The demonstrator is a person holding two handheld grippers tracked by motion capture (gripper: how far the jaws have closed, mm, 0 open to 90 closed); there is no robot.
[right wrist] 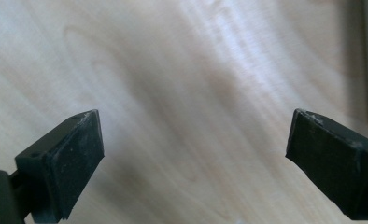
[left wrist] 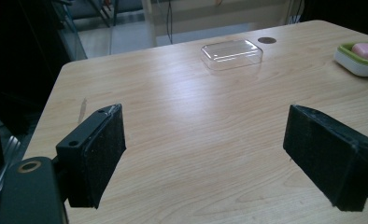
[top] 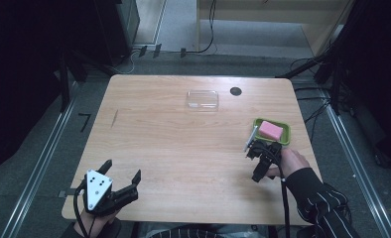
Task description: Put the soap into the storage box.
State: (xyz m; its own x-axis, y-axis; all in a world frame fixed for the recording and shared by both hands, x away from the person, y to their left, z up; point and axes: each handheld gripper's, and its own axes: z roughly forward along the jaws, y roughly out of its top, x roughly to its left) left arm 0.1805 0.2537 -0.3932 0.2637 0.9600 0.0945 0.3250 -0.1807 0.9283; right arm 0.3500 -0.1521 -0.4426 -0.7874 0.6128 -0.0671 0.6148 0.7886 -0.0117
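Overhead, right gripper [top: 261,151] beside pink soap [top: 271,130], fingers spread empty; close-up, bare wood.

No readable text, labels, brands or numbers in any view. Checked the bare wood of the counter [top: 183,144], the clear lid [top: 202,99], the green dish [top: 283,136] with the pink block [top: 271,130] at right of the high view, and the grey plate [top: 97,186] at lower left of that view: it carries small dark holes, no lettering. A dark L-shaped mark [top: 86,119] on the floor at left of the high view is a plain mark, not a legible character.
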